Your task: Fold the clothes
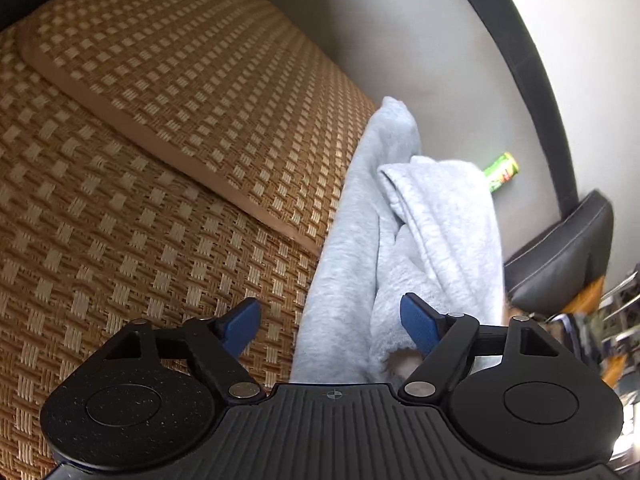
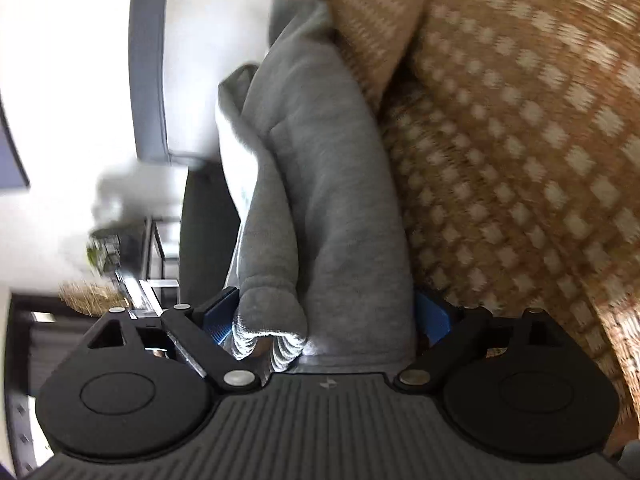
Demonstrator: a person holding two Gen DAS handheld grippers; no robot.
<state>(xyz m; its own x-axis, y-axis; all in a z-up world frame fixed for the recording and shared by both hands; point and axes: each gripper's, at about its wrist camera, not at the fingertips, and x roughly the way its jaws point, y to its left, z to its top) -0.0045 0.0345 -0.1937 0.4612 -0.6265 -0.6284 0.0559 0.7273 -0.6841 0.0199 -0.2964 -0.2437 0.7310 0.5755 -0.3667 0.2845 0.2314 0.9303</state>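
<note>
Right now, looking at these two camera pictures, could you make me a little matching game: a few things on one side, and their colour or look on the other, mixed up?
Things:
1. garment
2. woven mat
3. can
4. left gripper's fingertips

Looks:
A. green, lying on the floor by the wall
B. blue
C. tan and cream basket weave
D. light grey, bunched in soft folds

Pairs: 1-D, 2-C, 3-A, 4-B

Woven rattan mat (image 1: pixel 120 220) over seat, pale grey floor (image 1: pixel 420 40), dark leather chair (image 1: pixel 560 256), bright daylight
</note>
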